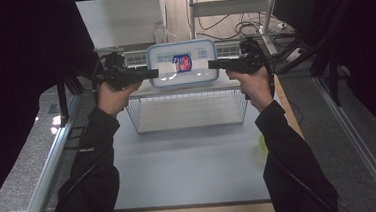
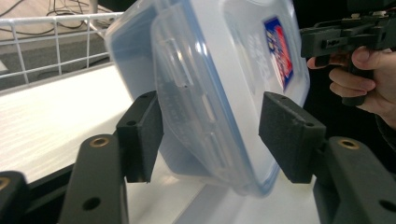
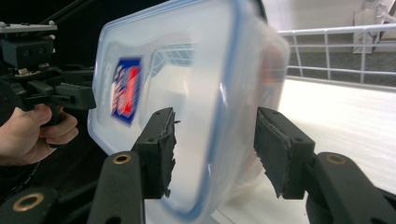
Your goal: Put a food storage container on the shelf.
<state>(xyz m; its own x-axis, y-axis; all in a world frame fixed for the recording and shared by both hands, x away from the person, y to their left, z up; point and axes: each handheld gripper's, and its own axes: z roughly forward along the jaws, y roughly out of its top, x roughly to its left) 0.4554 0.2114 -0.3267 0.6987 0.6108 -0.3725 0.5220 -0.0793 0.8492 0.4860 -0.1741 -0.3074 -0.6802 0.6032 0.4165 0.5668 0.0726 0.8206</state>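
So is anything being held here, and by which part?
Lidded container stands on edge, its short ends between the jaws of left gripper and right gripper; whether the pads press cannot be told.

1. The clear plastic lidded container with a blue seal (image 1: 182,64) stands on edge between the left gripper (image 1: 152,73) and the right gripper (image 1: 213,64), blocking the path between them.
2. The white wire basket (image 1: 189,111) walls in the space below.
3. The pale grey tabletop (image 1: 190,166) in front lies open.
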